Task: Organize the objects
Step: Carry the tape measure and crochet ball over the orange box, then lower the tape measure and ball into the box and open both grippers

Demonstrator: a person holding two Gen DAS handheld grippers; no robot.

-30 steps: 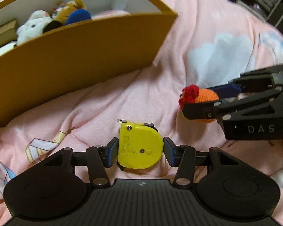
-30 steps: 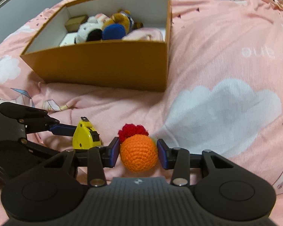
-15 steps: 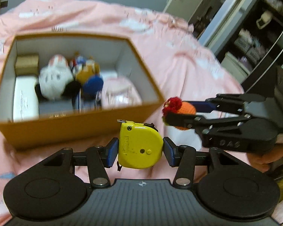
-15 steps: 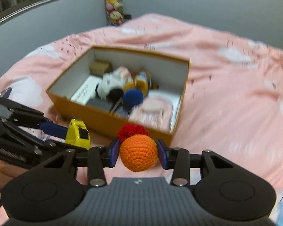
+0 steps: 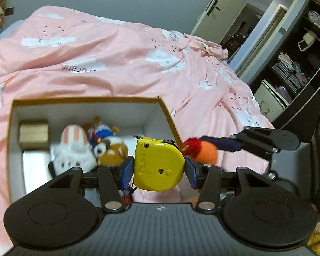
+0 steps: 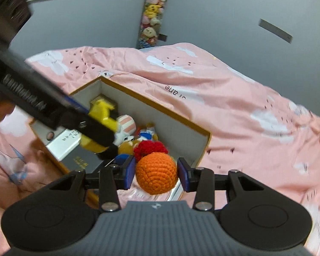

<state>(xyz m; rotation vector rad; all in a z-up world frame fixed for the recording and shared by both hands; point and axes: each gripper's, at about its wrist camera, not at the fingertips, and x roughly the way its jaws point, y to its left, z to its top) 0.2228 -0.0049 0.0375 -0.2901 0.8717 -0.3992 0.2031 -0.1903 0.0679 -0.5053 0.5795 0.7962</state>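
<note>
Left tool: clamped on a yellow tape measure, both blue pads pressed against its flat sides, held in the air over the near right part of the open box. Right tool: clamped on an orange crocheted ball with a red tuft on top, likewise held in the air above the near end of the box. The two tools stand close beside each other, the ball just right of the tape measure in the left wrist view.

Bed: covered with a pink quilt printed with white clouds; it carries the box.

Box: brown cardboard outside, white inside, lid off. Contents, largest first: a white flat carton and a dark booklet along one side; a white plush toy with a pink striped top; a brown plush toy touching it; a small tan block in the far left corner.
</note>
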